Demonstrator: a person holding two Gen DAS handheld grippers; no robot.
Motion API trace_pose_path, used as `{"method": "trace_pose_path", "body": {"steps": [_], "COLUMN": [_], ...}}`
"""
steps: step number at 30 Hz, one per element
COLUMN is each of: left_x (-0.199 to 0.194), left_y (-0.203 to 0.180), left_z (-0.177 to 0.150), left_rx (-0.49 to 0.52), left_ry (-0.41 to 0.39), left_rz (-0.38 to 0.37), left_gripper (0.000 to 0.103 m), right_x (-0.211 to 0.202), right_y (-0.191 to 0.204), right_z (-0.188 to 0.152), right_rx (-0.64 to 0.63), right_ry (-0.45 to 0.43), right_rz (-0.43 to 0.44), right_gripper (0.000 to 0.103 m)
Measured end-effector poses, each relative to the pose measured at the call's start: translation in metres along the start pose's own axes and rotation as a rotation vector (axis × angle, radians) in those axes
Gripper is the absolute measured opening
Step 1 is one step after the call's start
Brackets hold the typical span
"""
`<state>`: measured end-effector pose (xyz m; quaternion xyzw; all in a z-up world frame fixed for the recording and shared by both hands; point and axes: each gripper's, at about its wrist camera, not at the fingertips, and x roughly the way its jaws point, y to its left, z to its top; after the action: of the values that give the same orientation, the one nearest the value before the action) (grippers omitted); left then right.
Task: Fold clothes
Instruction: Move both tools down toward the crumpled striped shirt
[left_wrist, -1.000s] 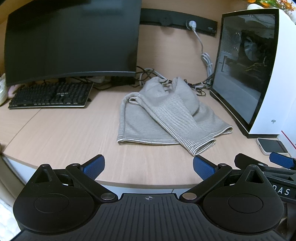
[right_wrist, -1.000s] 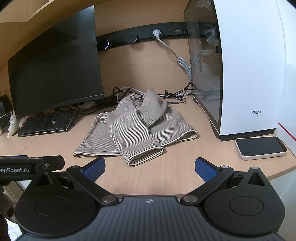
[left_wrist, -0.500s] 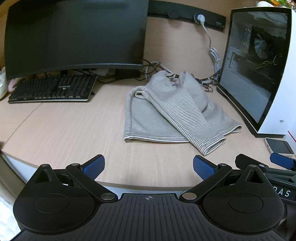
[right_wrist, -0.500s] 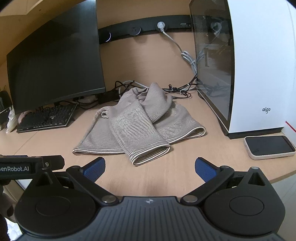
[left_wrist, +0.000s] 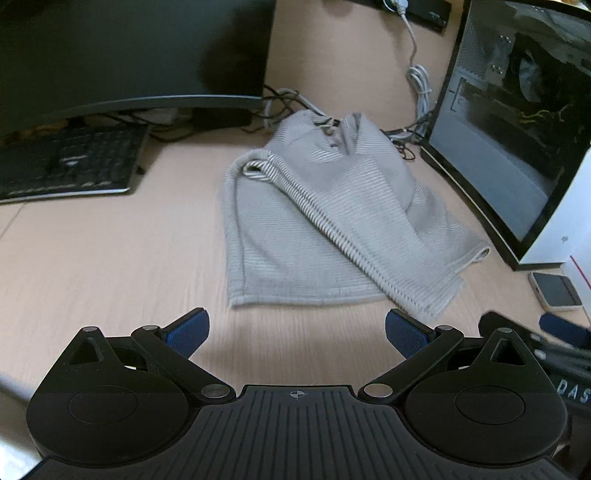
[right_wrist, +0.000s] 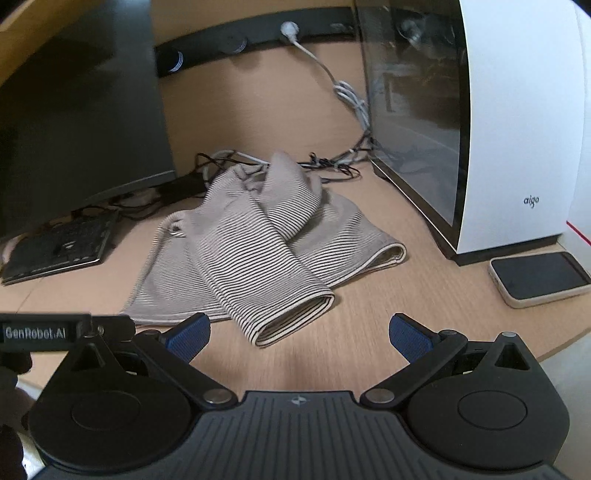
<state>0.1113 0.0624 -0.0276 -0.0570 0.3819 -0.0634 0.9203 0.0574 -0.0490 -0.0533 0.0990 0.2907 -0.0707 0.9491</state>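
A grey striped garment (left_wrist: 317, 229) lies crumpled on the wooden desk (left_wrist: 110, 258), one striped sleeve folded diagonally across its body. It also shows in the right wrist view (right_wrist: 243, 251), its sleeve cuff nearest the camera. My left gripper (left_wrist: 295, 332) is open and empty, just short of the garment's near hem. My right gripper (right_wrist: 299, 334) is open and empty, just short of the sleeve cuff. The right gripper's tip shows at the lower right of the left wrist view (left_wrist: 561, 326).
A black monitor (left_wrist: 129, 55) and keyboard (left_wrist: 70, 166) stand at the left. A white PC case (right_wrist: 480, 122) stands at the right with a phone (right_wrist: 539, 278) lying beside it. Cables (left_wrist: 417, 81) run along the back wall behind the garment.
Both grippers have moved forward over the desk toward the garment, which now looks larger and closer. Both jaws stay open.
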Motion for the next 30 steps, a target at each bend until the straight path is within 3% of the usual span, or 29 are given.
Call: {"method": "trace_pose_path", "body": {"steps": [10, 14, 17, 20, 23, 28, 30], "left_x": [0.060, 0.091, 0.110, 0.123, 0.131, 0.128, 0.125], "left_y": [0.032, 0.025, 0.024, 0.024, 0.023, 0.004, 0.001], "left_z": [0.053, 0.067, 0.074, 0.072, 0.065, 0.053, 0.048], "left_rx": [0.095, 0.145, 0.110, 0.074, 0.067, 0.218, 0.228], "left_ry": [0.073, 0.087, 0.118, 0.121, 0.122, 0.086, 0.081], "left_rz": [-0.282, -0.337, -0.363, -0.366, -0.320, -0.226, -0.184], "left_gripper": [0.103, 0.103, 0.103, 0.103, 0.103, 0.103, 0.103], "right_x": [0.023, 0.031, 0.041, 0.061, 0.089, 0.150, 0.181], "right_y": [0.023, 0.026, 0.017, 0.000, -0.019, -0.042, -0.047], "right_z": [0.012, 0.017, 0.031, 0.051, 0.072, 0.109, 0.118], "right_rx": [0.141, 0.151, 0.131, 0.129, 0.123, 0.119, 0.129], "right_ry": [0.049, 0.075, 0.057, 0.050, 0.059, 0.066, 0.093], "right_rz": [-0.170, -0.194, -0.169, -0.111, -0.042, 0.129, 0.189], "right_gripper": [0.103, 0.103, 0.103, 0.103, 0.103, 0.103, 0.103]}}
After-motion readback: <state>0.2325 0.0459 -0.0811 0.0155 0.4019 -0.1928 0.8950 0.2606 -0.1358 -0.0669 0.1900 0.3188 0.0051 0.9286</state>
